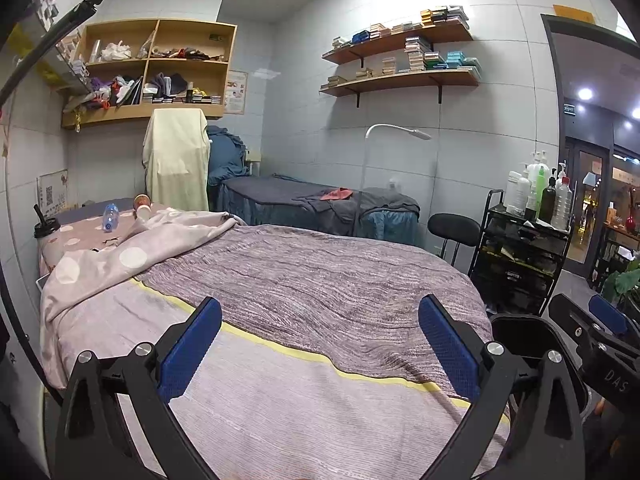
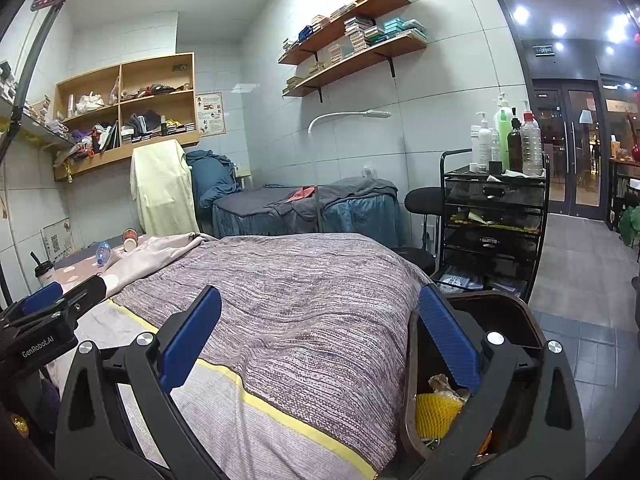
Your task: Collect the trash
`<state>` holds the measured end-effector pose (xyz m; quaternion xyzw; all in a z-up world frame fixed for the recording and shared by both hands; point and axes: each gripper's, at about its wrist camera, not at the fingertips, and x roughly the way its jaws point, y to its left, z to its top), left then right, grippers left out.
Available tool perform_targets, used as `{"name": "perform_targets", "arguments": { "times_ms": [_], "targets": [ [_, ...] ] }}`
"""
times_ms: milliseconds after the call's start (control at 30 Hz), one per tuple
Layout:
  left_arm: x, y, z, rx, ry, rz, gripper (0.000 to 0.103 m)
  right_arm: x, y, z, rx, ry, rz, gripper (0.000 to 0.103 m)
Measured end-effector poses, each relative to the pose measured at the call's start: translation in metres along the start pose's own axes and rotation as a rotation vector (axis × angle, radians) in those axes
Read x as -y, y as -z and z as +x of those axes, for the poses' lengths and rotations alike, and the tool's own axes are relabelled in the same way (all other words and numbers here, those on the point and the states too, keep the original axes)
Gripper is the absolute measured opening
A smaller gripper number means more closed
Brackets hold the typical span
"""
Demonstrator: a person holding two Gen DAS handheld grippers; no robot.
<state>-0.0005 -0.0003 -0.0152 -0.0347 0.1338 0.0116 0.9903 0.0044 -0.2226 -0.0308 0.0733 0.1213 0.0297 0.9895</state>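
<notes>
My left gripper (image 1: 320,344) hangs open over the foot of a bed with a striped purple blanket (image 1: 320,280), nothing between its blue pads. My right gripper (image 2: 320,344) is open too, its right finger over a dark trash bin (image 2: 500,308) beside the bed. Yellow mesh (image 2: 434,412) and crumpled paper lie in the bin. Far off at the bed's head lie a clear plastic bottle (image 1: 110,216), two paper cups (image 1: 143,205) and a black-lidded drink cup with a straw (image 1: 46,228). The bottle (image 2: 103,254) and cups (image 2: 130,240) also show in the right wrist view.
A polka-dot quilt (image 1: 120,256) is bunched at the bed's head. A second bed (image 1: 320,200) stands behind. A black stool (image 1: 454,230) and a black cart with bottles (image 1: 520,240) stand to the right. Wall shelves (image 1: 400,80) hang above, and a glass door (image 2: 576,152) opens on the right.
</notes>
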Motion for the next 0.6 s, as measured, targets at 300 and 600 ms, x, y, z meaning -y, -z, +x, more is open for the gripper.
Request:
{"name": "perform_targets", "arguments": {
  "times_ms": [300,600],
  "targets": [
    [0.0012,0.0006,0.0021,-0.011,0.002,0.002,0.097,-0.0012,-0.0023,0.0021,-0.008,0.001,0.003,0.097],
    [0.0022,0.0006,0.004,-0.024,-0.003,0.008,0.097,-0.0015,-0.0026,0.0041,-0.022,0.005,0.011,0.097]
  ]
}}
